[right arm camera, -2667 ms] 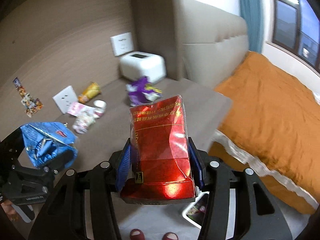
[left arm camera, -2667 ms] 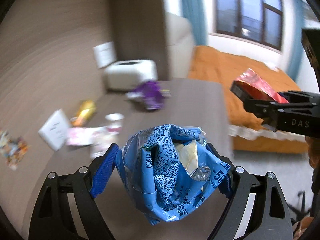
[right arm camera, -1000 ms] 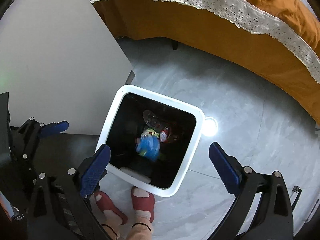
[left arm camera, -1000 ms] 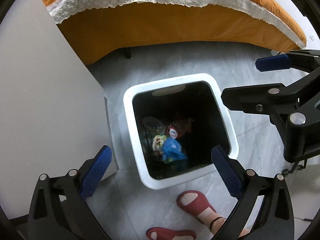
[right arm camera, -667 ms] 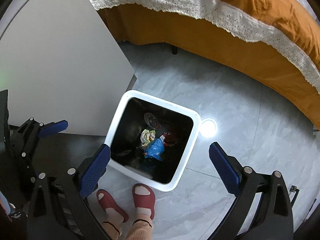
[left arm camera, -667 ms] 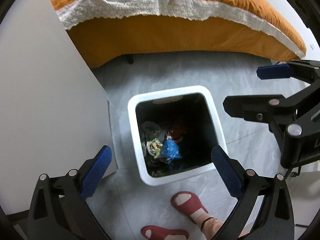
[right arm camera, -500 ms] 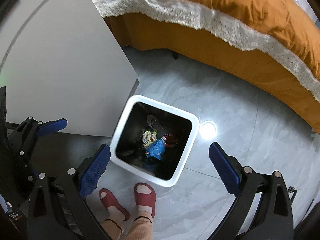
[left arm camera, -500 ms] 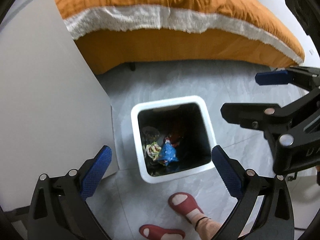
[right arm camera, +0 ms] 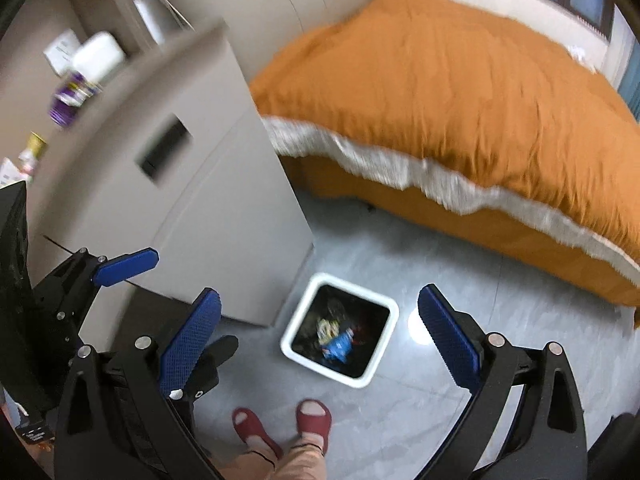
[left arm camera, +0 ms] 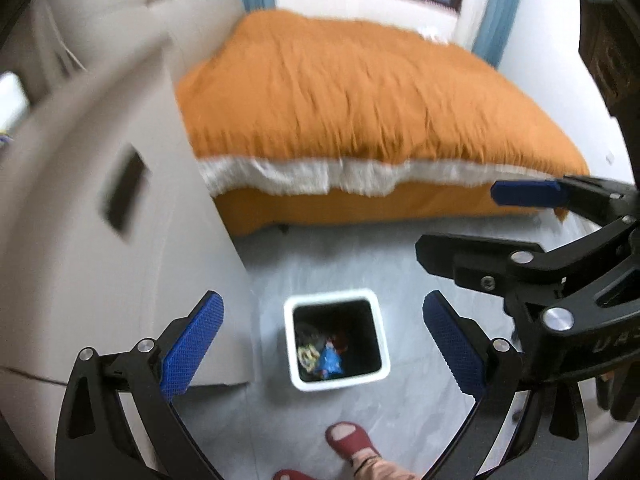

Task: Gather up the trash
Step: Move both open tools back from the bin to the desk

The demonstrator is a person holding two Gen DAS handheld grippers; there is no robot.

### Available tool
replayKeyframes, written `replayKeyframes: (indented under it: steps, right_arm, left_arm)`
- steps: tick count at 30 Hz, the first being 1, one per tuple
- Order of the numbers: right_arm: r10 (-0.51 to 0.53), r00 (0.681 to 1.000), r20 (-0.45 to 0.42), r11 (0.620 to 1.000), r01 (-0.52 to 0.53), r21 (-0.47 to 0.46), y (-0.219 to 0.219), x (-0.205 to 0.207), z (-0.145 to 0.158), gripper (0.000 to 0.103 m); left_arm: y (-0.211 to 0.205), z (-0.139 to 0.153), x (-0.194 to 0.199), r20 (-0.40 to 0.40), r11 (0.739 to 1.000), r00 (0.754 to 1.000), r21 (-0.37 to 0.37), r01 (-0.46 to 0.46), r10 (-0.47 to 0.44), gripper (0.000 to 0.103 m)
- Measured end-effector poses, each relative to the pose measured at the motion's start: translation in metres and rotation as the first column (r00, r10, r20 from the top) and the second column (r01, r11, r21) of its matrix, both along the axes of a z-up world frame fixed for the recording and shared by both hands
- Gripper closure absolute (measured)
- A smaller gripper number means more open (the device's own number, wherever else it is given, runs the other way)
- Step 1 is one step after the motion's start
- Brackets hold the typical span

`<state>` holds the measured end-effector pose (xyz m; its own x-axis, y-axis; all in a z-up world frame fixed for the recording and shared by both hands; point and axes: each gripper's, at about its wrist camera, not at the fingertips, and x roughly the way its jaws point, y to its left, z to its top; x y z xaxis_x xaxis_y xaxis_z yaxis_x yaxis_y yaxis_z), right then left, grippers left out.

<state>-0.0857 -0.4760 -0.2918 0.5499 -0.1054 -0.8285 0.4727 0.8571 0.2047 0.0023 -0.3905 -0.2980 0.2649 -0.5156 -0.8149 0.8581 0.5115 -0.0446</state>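
Note:
A white square trash bin point(left arm camera: 297, 382) stands on the grey floor far below; it also shows in the right wrist view point(right arm camera: 390, 322). Inside lie a blue chip bag point(left arm camera: 330, 362), a yellow-white wrapper point(left arm camera: 307, 356) and a red wrapper point(right arm camera: 362, 334). My left gripper point(left arm camera: 322, 340) is open and empty, high above the bin. My right gripper point(right arm camera: 318, 334) is open and empty, also high above it. The right gripper shows at the right of the left wrist view point(left arm camera: 520, 208). Trash on the cabinet top, a purple wrapper point(right arm camera: 68, 94) and a yellow packet point(right arm camera: 36, 144), is blurred.
A grey cabinet point(right arm camera: 192, 184) stands left of the bin. An orange bed point(left arm camera: 360, 100) with a white lace edge fills the back. The person's feet in red slippers point(right arm camera: 314, 418) stand just before the bin. A white box point(right arm camera: 98, 56) sits on the cabinet top.
Both grippers let go of the blue and red bags, which now lie in the bin. Both have since risen and tilted up, so the bin looks smaller and the bed fills the view.

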Motion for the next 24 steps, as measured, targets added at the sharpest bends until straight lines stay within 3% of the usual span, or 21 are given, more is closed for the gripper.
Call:
replayKeyframes:
  steps: [5,10,17,24]
  right_arm:
    - [0.054,0.995,0.089,0.998,-0.05,-0.046,0.02,0.011,0.053,0.005]
    - [0.15,0.973,0.173,0.988,-0.14,-0.072,0.052,0.04,0.094,0.005]
    - [0.295,0.92,0.259,0.955,-0.278,-0.1,0.109,0.098,0.132,0.005]
    - [0.406,0.869,0.284,0.914,-0.394,-0.101,0.173,0.16,0.148,0.005]
  left_arm:
    - [0.037,0.065,0.011,0.089,0.994,0.992,-0.065,-0.088,0.094,0.005]
    - [0.079,0.104,0.029,0.176,0.978,0.964,-0.098,-0.185,0.2,0.005]
    - [0.162,0.139,0.073,0.254,0.915,0.879,-0.125,-0.383,0.403,0.005]
    - [0.226,0.149,0.11,0.303,0.843,0.79,-0.122,-0.523,0.534,0.005]
